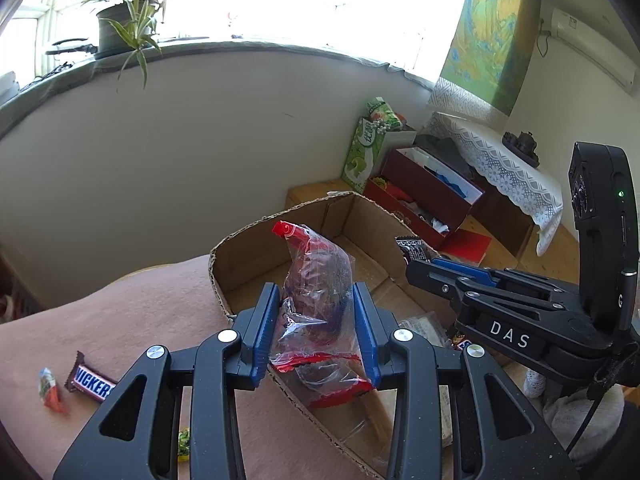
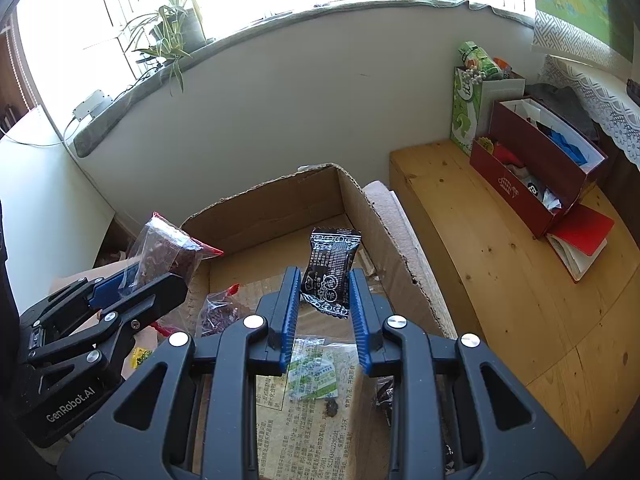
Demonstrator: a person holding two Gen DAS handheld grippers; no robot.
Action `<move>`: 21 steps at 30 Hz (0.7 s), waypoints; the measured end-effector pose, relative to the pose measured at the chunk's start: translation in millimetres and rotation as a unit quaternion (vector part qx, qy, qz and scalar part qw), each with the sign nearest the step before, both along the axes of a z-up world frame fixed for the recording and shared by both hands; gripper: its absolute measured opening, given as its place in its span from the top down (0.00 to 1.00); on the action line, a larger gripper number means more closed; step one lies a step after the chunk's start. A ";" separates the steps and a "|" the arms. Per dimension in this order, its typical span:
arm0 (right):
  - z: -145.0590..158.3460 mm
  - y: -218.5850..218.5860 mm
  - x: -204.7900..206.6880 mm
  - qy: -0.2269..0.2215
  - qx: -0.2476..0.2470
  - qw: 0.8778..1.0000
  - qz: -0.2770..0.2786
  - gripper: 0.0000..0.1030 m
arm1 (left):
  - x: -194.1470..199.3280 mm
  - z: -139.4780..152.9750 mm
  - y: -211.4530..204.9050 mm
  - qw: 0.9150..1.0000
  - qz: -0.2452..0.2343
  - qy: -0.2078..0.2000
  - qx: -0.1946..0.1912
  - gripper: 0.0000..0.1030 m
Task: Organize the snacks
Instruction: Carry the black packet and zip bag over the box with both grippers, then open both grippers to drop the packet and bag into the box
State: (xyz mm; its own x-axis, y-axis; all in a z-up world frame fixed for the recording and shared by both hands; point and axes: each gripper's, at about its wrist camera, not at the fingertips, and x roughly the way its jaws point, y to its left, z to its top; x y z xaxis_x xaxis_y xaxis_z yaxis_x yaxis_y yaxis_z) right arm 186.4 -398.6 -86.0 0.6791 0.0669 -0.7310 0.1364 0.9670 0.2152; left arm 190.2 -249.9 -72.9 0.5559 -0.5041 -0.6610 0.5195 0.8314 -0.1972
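Room: pale wall under a bright window, potted plant [image 1: 128,20] on the sill at upper left of the left wrist view. Work surface is a pinkish-brown cloth [image 1: 120,320].

Lower left of that view: small orange-and-white candy [image 1: 50,390], then a Snickers bar [image 1: 92,382] just beside it, both flat on the cloth, well apart from the box.

Centre: left gripper [image 1: 316,332], jaws narrowed onto a clear bag with red trim [image 1: 316,304], dark contents inside. Bag stands upright between the blue pads, pinched on both sides, held over the near edge of the open cardboard box [image 1: 280,236].

Right wrist view, centre: right gripper [image 2: 324,304], jaws nearly together, clamped on a black printed snack packet [image 2: 330,268]. Packet is upright, above the box interior. Box floor below carries a green-and-white sachet [image 2: 312,372] and another clear bag of dark red pieces [image 2: 218,312].

Far right: wooden bench [image 2: 500,280] with red open boxes [image 2: 532,184] and a green bag [image 2: 466,112].
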 end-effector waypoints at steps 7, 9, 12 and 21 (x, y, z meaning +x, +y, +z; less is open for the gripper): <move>-1.8 -0.2 0.1 0.004 0.000 1.000 -0.004 0.71 | -0.8 1.6 -1.7 1.000 0.003 -0.001 0.004 0.65; -1.1 0.0 -1.0 0.003 -0.003 1.000 -0.005 0.71 | -0.5 2.3 -1.1 1.000 0.003 0.000 0.003 0.65; -0.6 -0.5 -2.3 0.004 -0.006 1.000 -0.007 0.68 | -1.3 3.0 -1.8 1.000 0.003 -0.001 0.005 0.61; 6.3 3.0 -13.8 -0.002 -0.018 1.000 -0.013 0.51 | -10.5 11.5 4.6 1.000 0.002 -0.009 -0.002 0.61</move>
